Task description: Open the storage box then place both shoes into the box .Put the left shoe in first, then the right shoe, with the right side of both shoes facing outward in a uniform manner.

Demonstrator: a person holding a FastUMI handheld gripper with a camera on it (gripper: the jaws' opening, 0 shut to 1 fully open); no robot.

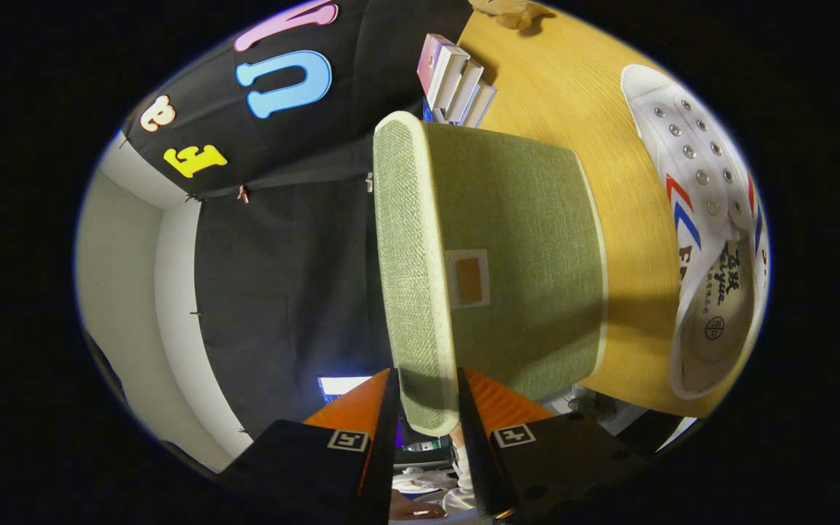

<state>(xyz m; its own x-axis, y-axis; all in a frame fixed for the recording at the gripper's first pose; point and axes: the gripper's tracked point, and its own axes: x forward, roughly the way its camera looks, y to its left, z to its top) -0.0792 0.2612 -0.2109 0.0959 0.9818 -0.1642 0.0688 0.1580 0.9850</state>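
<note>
I have the gripper (424,408) turned on its side, so the wooden table (573,87) runs up one flank of my view. My two fingers are clamped on the lid (409,270) of the storage box (522,270): one finger presses its outer face, the other its inner face, with the lid's near edge pinched between them. The lid is green woven fabric with pale trim around its rim. The box body is the same green cloth, and I count one small pale label with an orange patch on the side facing me. The box stands on the table, just ahead of my fingers.

I count one shoe (704,219) here, a white canvas sneaker with red and blue stripes on its side and two rows of metal eyelets. It lies on the table beyond the box, apart from it, its opening toward me. Whether it is the left or the right one I cannot tell.

Past the box, near the booth wall, stands one small stack of books (453,80). One brown soft object (511,13) sits at the table's far end, too cropped to identify.
</note>
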